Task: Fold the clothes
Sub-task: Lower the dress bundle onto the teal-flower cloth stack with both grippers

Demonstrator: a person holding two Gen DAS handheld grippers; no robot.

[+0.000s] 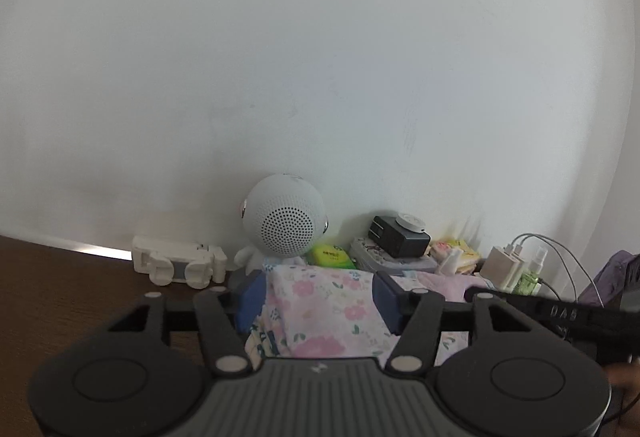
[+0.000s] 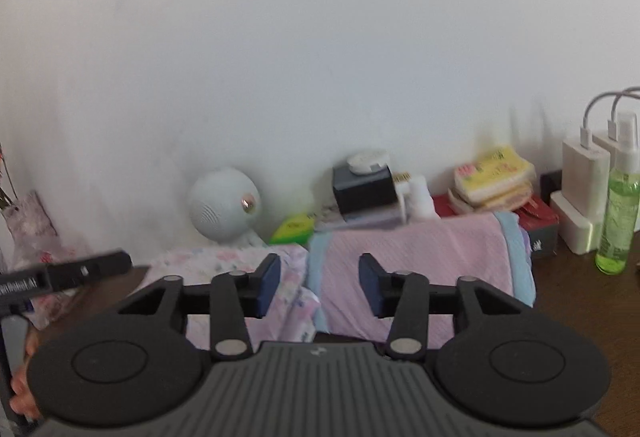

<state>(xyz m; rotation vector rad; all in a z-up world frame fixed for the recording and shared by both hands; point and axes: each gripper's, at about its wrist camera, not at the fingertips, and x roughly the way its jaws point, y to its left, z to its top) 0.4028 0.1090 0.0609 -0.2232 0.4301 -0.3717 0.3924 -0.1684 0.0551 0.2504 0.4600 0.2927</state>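
A folded floral garment (image 1: 324, 301) lies on the brown table (image 1: 60, 289), against the clutter at the wall. My left gripper (image 1: 318, 301) stands open around it, one blue pad at each side and neither visibly pressing. To its right lies a folded pink cloth with a blue edge (image 2: 420, 257). My right gripper (image 2: 320, 285) hovers open over the seam between that pink cloth and the floral garment (image 2: 224, 261), with nothing gripped. The right gripper's black body (image 1: 560, 313) shows at the right of the left wrist view. The left gripper's body (image 2: 64, 277) shows at the left of the right wrist view.
Along the white wall stand a round white speaker (image 1: 282, 223), a white phone holder (image 1: 176, 261), a black adapter (image 1: 400, 237), a green pack (image 1: 330, 257), white chargers with cables (image 2: 584, 173), a green spray bottle (image 2: 618, 213) and a red box (image 2: 536, 217).
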